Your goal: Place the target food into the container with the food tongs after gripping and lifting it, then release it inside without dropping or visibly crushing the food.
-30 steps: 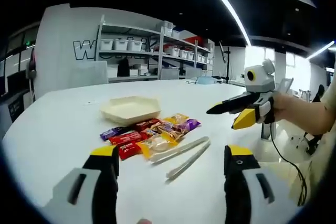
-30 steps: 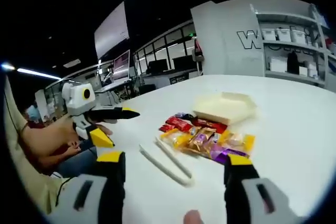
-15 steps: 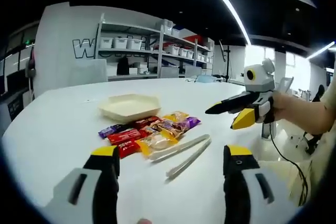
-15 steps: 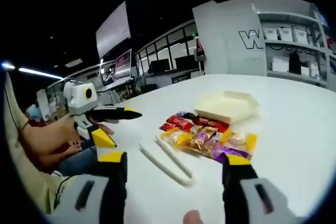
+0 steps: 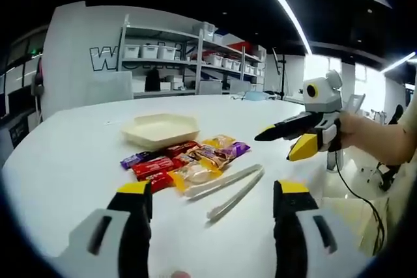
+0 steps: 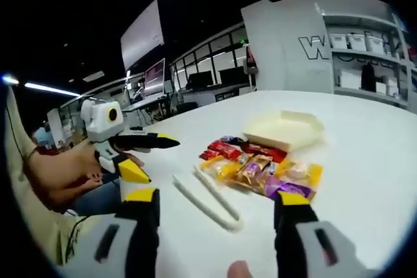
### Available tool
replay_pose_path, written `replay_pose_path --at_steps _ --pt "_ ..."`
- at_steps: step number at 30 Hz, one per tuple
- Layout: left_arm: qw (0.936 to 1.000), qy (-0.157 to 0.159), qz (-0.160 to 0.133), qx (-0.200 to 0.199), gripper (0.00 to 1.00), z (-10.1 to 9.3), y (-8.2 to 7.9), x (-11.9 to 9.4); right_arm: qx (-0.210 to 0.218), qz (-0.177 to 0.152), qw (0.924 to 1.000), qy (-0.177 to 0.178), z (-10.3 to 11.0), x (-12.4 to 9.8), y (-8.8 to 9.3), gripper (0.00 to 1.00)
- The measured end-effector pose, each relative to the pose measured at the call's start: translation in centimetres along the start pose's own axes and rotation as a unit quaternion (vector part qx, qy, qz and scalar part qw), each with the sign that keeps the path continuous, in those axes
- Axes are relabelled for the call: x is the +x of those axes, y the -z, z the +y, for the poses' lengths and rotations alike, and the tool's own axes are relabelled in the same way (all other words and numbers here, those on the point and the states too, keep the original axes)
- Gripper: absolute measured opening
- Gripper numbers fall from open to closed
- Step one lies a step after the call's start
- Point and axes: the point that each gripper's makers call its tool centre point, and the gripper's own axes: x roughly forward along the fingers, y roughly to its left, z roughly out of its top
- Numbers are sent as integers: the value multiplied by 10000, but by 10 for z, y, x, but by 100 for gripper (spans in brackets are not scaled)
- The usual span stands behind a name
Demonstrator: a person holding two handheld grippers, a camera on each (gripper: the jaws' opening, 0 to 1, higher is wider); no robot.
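White and smooth, the round table [image 5: 58,161] carries a shallow, pale cream container [image 5: 160,129] with angled, faceted walls, set well in from the curved edge. Just beside it, toward the near edge, lies a heap of glossy wrapped snacks [image 5: 186,163]: red, purple, orange and yellow foil packets, some overlapping. Pale, slender food tongs [image 5: 226,188] lie flat on the table touching the heap's near side, their two arms only slightly apart and holding nothing. The left gripper [image 5: 212,190] hangs above the near edge, its yellow-tipped black jaws spread wide and empty. The right gripper [image 6: 216,200] hovers likewise, jaws wide apart, nothing between them; in the left gripper view it shows in a hand [image 5: 365,136].
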Motion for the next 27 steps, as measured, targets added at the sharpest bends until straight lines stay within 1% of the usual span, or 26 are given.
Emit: replay_pose_path --at_steps 11,16,19,21,24,27 --pt "9999 20 114 97 69 2 5 5 -38 82 9999 -122 0 5 4 64" --pt "9990 14 321 313 63 1 14 7 -67 151 9997 -177 0 9 7 62" --pt "9981 11 395 465 59 -1 17 9 -105 186 9995 -234 1 11 9 59" --pt "9980 26 413 478 55 0 19 9 -82 202 9993 -296 3 13 10 58" --pt "9980 44 450 450 51 1 21 9 -125 284 9988 -381 5 17 15 56" --pt "9974 13 485 529 48 2 22 9 -158 331 9983 -444 7 19 17 54"
